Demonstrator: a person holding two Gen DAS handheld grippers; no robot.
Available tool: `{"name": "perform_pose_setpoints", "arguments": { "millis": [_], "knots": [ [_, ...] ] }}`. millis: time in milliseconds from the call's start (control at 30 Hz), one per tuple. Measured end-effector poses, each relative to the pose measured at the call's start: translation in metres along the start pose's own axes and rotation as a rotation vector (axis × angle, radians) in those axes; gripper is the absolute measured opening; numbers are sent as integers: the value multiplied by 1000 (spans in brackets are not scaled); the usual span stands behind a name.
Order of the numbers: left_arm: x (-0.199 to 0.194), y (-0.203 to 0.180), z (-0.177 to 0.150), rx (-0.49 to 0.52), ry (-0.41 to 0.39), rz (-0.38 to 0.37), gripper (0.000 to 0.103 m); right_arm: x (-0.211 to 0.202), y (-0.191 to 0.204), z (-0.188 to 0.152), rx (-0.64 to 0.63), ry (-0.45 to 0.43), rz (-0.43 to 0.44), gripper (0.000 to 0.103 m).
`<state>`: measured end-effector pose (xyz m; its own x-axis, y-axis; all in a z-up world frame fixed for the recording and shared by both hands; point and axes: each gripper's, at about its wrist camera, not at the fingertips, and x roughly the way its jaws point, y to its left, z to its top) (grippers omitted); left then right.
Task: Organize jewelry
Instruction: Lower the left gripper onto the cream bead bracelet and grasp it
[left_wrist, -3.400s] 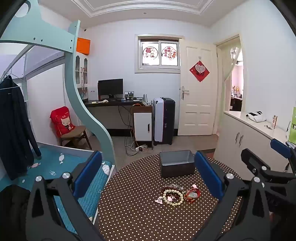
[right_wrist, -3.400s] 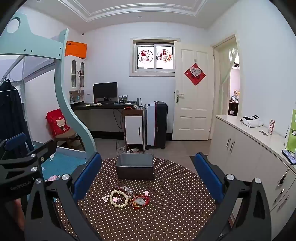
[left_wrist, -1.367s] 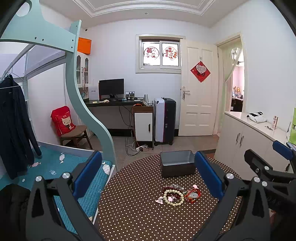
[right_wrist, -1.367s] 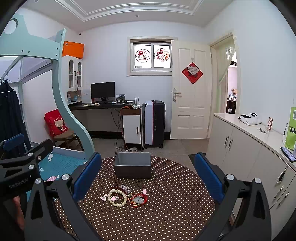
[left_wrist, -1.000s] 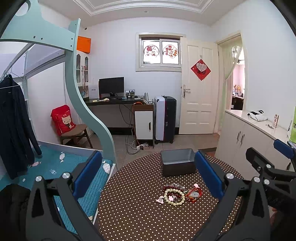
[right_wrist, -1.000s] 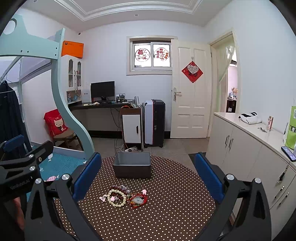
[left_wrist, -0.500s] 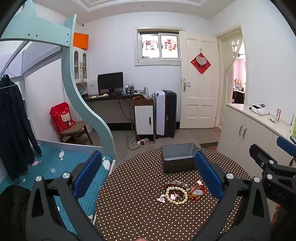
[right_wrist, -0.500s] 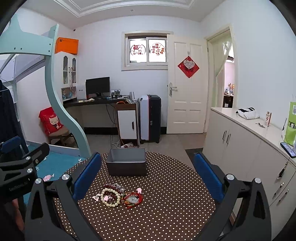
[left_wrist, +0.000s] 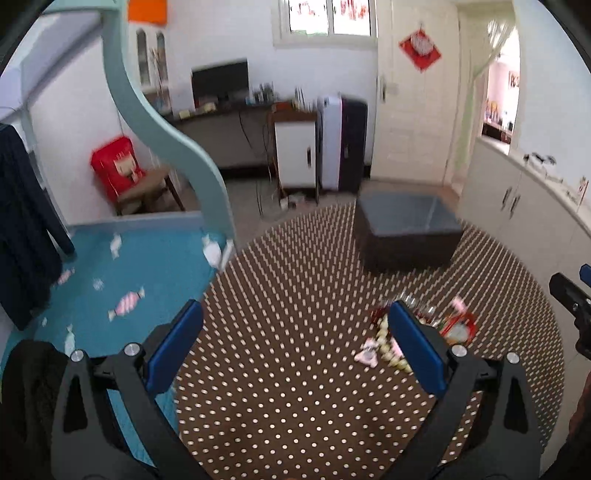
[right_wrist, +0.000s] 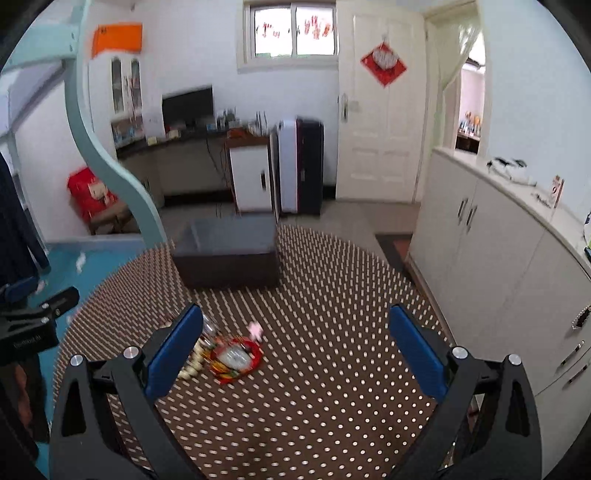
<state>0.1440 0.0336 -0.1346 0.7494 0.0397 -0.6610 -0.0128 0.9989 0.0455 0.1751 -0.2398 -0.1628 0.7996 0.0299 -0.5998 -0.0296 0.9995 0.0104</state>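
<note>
Behind both wide-apart tools (left_wrist: 295, 347) (right_wrist: 295, 347), blurred jewelry (right_wrist: 236, 356) (partly hidden).

Bright daylight from the window (right_wrist: 295, 31); both fisheye views motion-blurred, bowed and dark-cornered at edges.

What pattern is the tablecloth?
Brown tablecloth with white polka dots, clearest in the right wrist view.

Round polka-dot table (right_wrist: 332, 387), dark open box (right_wrist: 227, 258) at far side, jewelry pile (right_wrist: 232, 354) nearer
</note>
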Motion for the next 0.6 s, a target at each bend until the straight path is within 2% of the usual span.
{"name": "perform_pose_setpoints", "arguments": {
  "millis": [133, 267, 300, 367, 500, 600],
  "knots": [
    [38, -13, -12, 32, 81, -36, 99, 35, 0, -13, -25, 93, 17, 97],
    [67, -32, -20, 84, 126, -31, 99, 56, 3, -21, -50, 143, 36, 96],
    [74, -34, -21, 93, 137, -26, 96, 59, 6, -24, -57, 155, 37, 96],
    [84, -37, -21, 96, 158, -31, 69, 65, 8, -26, -63, 167, 45, 92],
    [104, -41, -26, 111, 212, -65, 69, 75, 8, -29, -69, 190, 59, 90],
    [107, -43, -27, 114, 205, -97, 69, 82, 8, -30, -73, 207, 68, 90]
  ]
}}
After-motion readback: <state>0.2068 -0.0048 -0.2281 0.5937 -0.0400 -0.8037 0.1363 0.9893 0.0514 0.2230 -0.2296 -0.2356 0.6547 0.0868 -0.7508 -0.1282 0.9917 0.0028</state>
